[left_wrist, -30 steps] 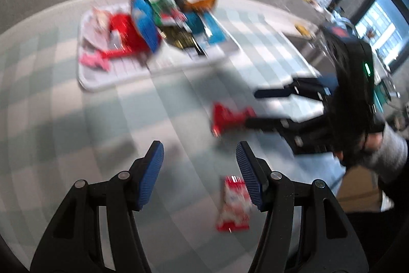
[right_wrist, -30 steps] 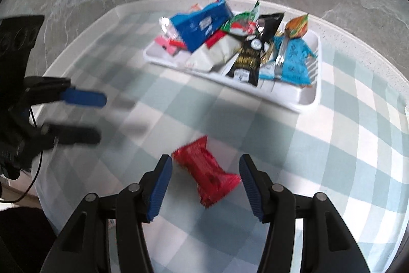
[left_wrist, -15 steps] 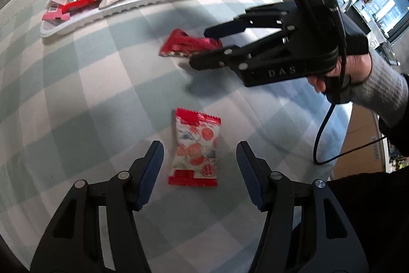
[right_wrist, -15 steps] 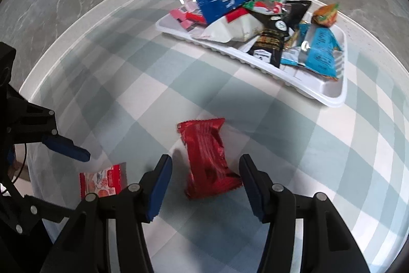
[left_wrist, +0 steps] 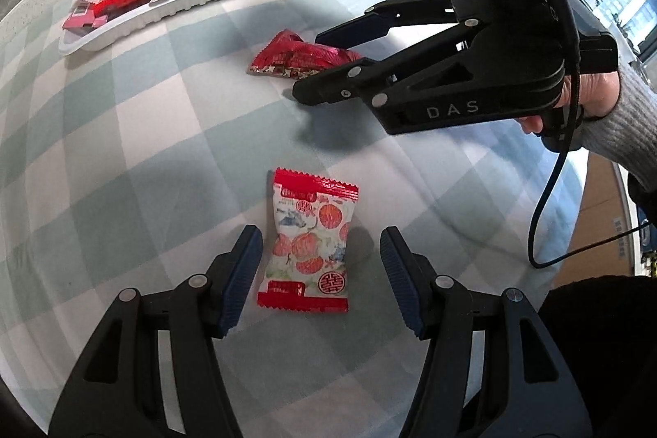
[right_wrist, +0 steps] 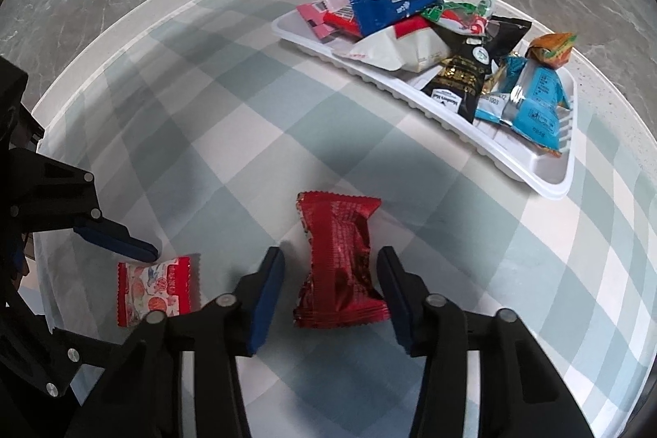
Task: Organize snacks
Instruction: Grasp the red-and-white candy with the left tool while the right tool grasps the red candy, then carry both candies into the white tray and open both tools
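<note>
Two loose snack packets (left_wrist: 308,247) (right_wrist: 338,265); one tray (right_wrist: 546,178)

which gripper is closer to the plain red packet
Right. The right gripper straddles the red packet, jaws just closing with small gaps each side. The left gripper sits over the white-and-red packet, farther off.

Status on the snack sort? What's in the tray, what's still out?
Done: a pile of packets already sits in the white tray. In hand: nothing is gripped; the right gripper has just been closing around the red packet, and the open left gripper straddles the red-and-white packet. Left: grip both loose packets and move them.
</note>
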Motion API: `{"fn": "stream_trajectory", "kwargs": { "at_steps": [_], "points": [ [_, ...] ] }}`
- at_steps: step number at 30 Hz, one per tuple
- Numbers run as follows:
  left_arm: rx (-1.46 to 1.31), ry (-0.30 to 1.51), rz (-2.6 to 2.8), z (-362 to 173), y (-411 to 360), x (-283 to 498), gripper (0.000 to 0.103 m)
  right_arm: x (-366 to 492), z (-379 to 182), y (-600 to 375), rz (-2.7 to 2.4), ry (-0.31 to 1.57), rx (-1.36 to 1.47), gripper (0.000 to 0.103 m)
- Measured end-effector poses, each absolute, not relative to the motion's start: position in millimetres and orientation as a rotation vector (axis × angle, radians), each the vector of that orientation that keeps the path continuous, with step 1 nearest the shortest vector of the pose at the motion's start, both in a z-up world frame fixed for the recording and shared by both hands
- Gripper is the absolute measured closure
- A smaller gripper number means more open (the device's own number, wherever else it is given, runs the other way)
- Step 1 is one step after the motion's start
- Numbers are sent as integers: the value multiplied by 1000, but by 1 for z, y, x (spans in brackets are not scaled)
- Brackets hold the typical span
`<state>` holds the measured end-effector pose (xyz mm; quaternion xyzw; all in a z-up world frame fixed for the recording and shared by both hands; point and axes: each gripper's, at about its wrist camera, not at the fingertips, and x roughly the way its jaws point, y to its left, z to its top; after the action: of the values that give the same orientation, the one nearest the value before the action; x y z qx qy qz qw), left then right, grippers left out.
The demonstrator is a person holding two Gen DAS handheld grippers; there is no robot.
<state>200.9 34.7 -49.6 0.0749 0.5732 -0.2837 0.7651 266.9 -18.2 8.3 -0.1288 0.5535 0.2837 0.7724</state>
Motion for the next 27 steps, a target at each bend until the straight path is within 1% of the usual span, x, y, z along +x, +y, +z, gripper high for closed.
{"fn": "stream_trajectory", "kwargs": {
  "at_steps": [2, 4, 12, 13, 14, 16, 18, 22, 27],
  "points": [
    [176, 1241, -616, -50, 32, 203, 45, 269, 8, -19, 607, 1199, -287, 64],
    [188, 1236, -613, -50, 29, 203, 45, 270, 8, -21, 594, 1201, -284, 69],
    [256, 1184, -601, -52, 22, 195, 46, 265, 10, -27, 574, 1192, -274, 72],
    [257, 1180, -595, -53, 21, 194, 48, 265, 11, -28, 573, 1193, -268, 73],
    [287, 1168, -577, -53, 19, 193, 57, 265, 11, -28, 572, 1192, -264, 73],
    [312, 1150, -548, -52, 22, 192, 72, 265, 11, -30, 573, 1193, -252, 73],
    [251, 1160, -557, -51, 29, 197, 72, 266, 12, -33, 571, 1195, -233, 74],
    [242, 1158, -556, -51, 32, 199, 72, 267, 13, -40, 573, 1206, -175, 74],
    [153, 1173, -551, -49, 41, 206, 73, 267, 19, -55, 569, 1216, -78, 75]
  ]
}}
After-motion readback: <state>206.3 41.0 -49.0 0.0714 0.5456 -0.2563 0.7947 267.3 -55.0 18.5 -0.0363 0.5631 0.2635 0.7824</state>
